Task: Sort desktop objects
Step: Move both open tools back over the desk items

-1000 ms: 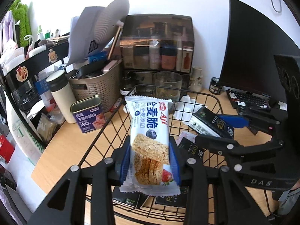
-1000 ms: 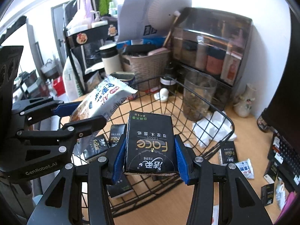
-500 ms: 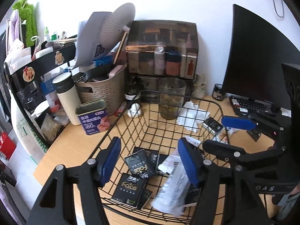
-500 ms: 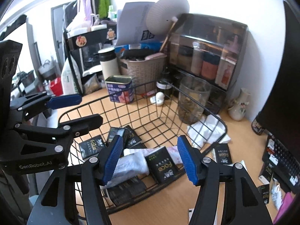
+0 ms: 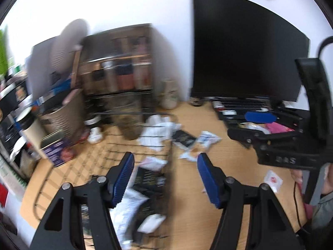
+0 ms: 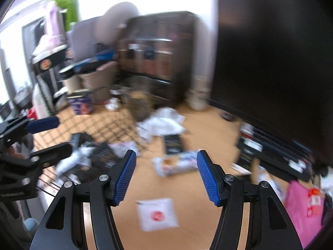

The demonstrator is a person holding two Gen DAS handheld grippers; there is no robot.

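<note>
Both frames are smeared with motion blur, so small print and fine detail cannot be read.

From the left wrist view, the left gripper (image 5: 165, 175) has its jaws standing well apart with nothing between the ribbed blue pads (image 5: 122, 179). Under and beyond the left finger lies the black wire basket (image 5: 133, 113), with dark packets (image 5: 148, 180) and a crinkled white wrapper (image 5: 130, 210) inside it. Just beyond the right fingertip, on the wooden desk (image 5: 235, 166), lies a snack pack (image 5: 199, 143) beside a flat black packet (image 5: 184, 138). Only this view shows the person's sleeve (image 5: 322, 212), at the far right behind the other gripper.

From the right wrist view, the right gripper (image 6: 166, 175) is likewise spread and holds nothing. Left of its left finger are the basket (image 6: 100, 125) and the left gripper (image 6: 50, 135). Between and just beyond the fingertips lies the snack pack (image 6: 177, 164), a long glossy pouch, with the black packet (image 6: 173, 143) and crumpled white tissue (image 6: 160, 123) farther out. Only here does a square white sachet (image 6: 158, 214) with a red dot show between the fingers, near the camera, and a pink bag (image 6: 303, 208) to the right of the right finger. A monitor (image 6: 270, 62) fills the upper right.
</note>
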